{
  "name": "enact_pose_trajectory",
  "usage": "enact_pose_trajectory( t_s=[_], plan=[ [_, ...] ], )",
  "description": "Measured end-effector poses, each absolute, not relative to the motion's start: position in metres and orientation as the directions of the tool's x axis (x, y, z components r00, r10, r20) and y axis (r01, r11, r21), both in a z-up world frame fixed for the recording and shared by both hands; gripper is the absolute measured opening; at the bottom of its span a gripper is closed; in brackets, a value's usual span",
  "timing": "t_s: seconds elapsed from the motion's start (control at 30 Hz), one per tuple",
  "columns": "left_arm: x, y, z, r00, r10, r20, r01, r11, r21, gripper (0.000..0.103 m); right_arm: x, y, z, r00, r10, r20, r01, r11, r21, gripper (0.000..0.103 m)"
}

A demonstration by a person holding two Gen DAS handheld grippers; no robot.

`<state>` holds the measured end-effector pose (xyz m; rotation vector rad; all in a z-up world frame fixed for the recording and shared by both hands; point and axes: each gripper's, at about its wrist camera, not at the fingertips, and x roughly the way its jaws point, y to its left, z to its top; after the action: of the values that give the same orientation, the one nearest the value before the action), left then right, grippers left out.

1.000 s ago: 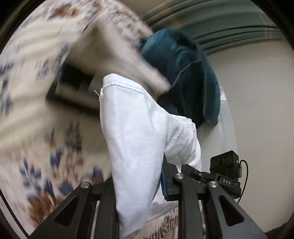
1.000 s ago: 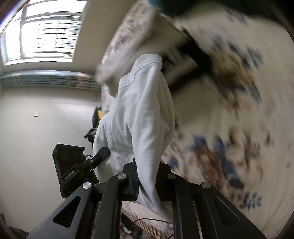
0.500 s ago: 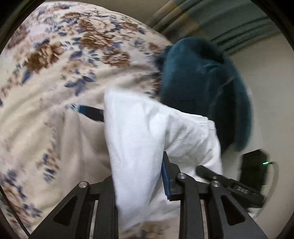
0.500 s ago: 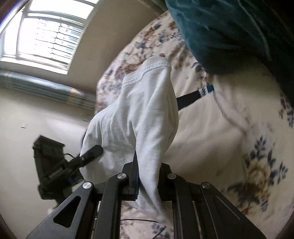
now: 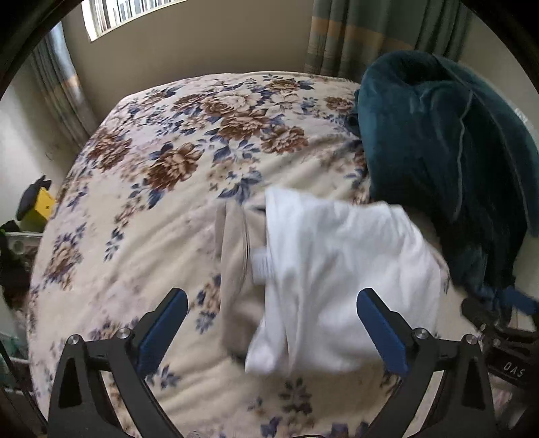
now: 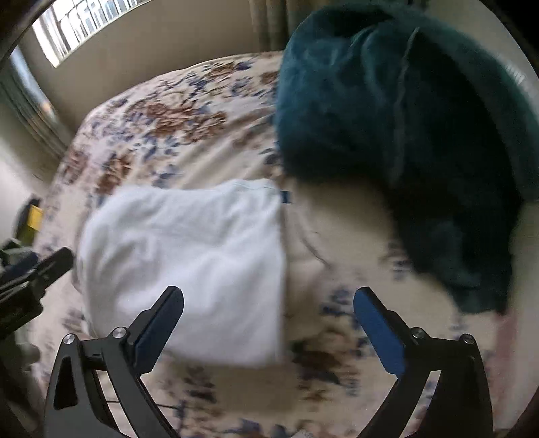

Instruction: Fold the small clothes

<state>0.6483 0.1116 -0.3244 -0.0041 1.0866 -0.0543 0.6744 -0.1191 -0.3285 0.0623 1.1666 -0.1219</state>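
Observation:
A white garment (image 5: 340, 283) lies folded on the floral bedspread (image 5: 168, 175), partly over a beige garment (image 5: 235, 269). My left gripper (image 5: 269, 323) is open and empty, its jaws wide apart just in front of the white garment. In the right wrist view the white garment (image 6: 195, 262) lies left of centre. My right gripper (image 6: 267, 320) is open and empty above its near right corner. The beige garment (image 6: 320, 242) shows to its right.
A dark teal blanket (image 5: 448, 141) is heaped at the right of the bed, also in the right wrist view (image 6: 397, 128). Curtains (image 5: 357, 37) and a window (image 5: 134, 10) stand behind the bed. A yellow object (image 5: 38, 209) sits beyond the bed's left edge.
Both grippers held the white garment up by its edge; now both have opened and let go, and the garment lies on the bed.

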Motion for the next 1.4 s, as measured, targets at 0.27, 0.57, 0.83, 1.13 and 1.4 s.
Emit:
enact_pose_trajectory(
  t_s=[0.27, 0.57, 0.83, 1.13, 1.4],
  plan=[
    [0.57, 0.101, -0.276, 0.491, -0.028, -0.871, 0.0, 0.999, -0.032, 0.103, 0.581, -0.123, -0.261, 0.452, -0.184, -0.873, 0.153, 0.98, -0.127, 0.102],
    [0.474, 0.085, -0.179, 0.61, -0.029, -0.792, 0.022, 1.0, -0.02, 0.103, 0.469, -0.126, -0.149, 0.565, -0.2, -0.801, 0.156, 0.979, -0.134, 0.102],
    [0.391, 0.085, -0.105, 0.688, -0.047, -0.725, 0.031, 0.999, -0.036, 0.103, 0.37, -0.127, -0.046, 0.672, -0.194, -0.714, 0.155, 0.98, -0.121, 0.102],
    [0.311, 0.089, -0.051, 0.762, -0.014, -0.647, 0.001, 1.0, -0.021, 0.103, 0.262, -0.122, 0.042, 0.767, -0.157, -0.622, 0.111, 0.987, -0.113, 0.102],
    [0.265, 0.084, -0.029, 0.796, 0.004, -0.606, -0.005, 1.0, 0.0, 0.103, 0.193, -0.12, 0.09, 0.818, -0.118, -0.564, 0.078, 0.992, -0.094, 0.102]
  ],
)
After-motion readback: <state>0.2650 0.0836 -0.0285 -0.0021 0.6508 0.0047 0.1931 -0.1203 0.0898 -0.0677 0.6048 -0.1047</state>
